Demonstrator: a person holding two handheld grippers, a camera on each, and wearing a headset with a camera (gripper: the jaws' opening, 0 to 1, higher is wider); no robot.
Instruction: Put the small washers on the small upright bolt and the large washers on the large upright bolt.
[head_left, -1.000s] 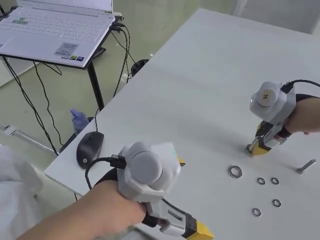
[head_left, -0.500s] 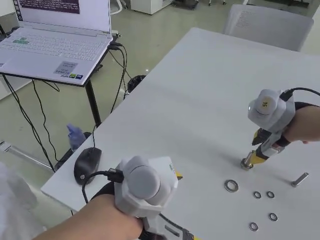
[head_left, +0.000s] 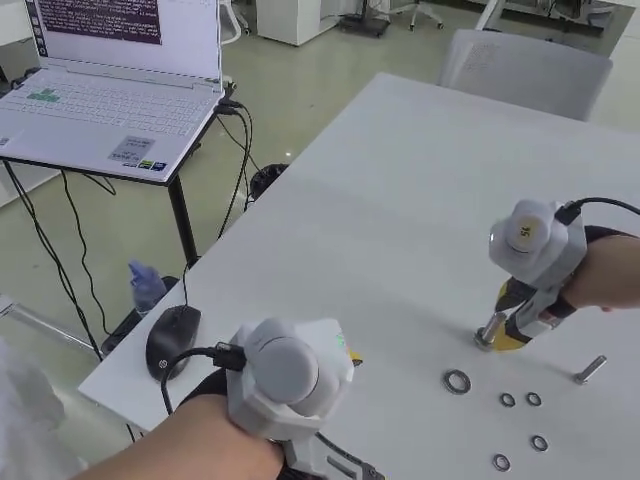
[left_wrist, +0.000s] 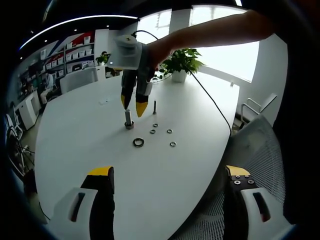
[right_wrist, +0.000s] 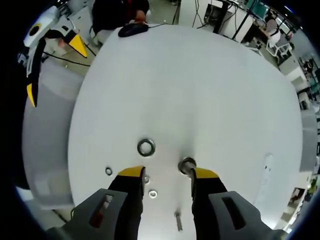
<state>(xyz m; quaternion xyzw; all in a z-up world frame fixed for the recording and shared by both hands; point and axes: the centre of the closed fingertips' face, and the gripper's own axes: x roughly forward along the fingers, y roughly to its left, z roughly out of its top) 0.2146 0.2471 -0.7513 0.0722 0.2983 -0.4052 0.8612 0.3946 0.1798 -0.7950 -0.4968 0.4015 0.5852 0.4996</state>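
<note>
The large bolt (head_left: 487, 331) stands upright on the white table (head_left: 400, 200), head down. My right gripper (head_left: 510, 330) hangs over it, open; in the right gripper view the bolt (right_wrist: 187, 166) sits just inside the right-hand finger (right_wrist: 204, 175). One large washer (head_left: 457, 381) and several small washers (head_left: 508, 400) lie close by. The small bolt (head_left: 590, 369) lies on its side further right. My left gripper (left_wrist: 168, 175) is open and holds nothing, near the table's front edge and well short of the washers (left_wrist: 138, 142).
A laptop (head_left: 110, 90) sits on a black stand off the table's left side, with cables hanging below. A black mouse (head_left: 172, 338) rests at the table's near left corner. A grey chair (head_left: 525, 70) stands at the far end.
The right gripper's jaws have parted around the large bolt, which now stands free and upright. The head camera has tilted up, so everything has shifted down in view.
</note>
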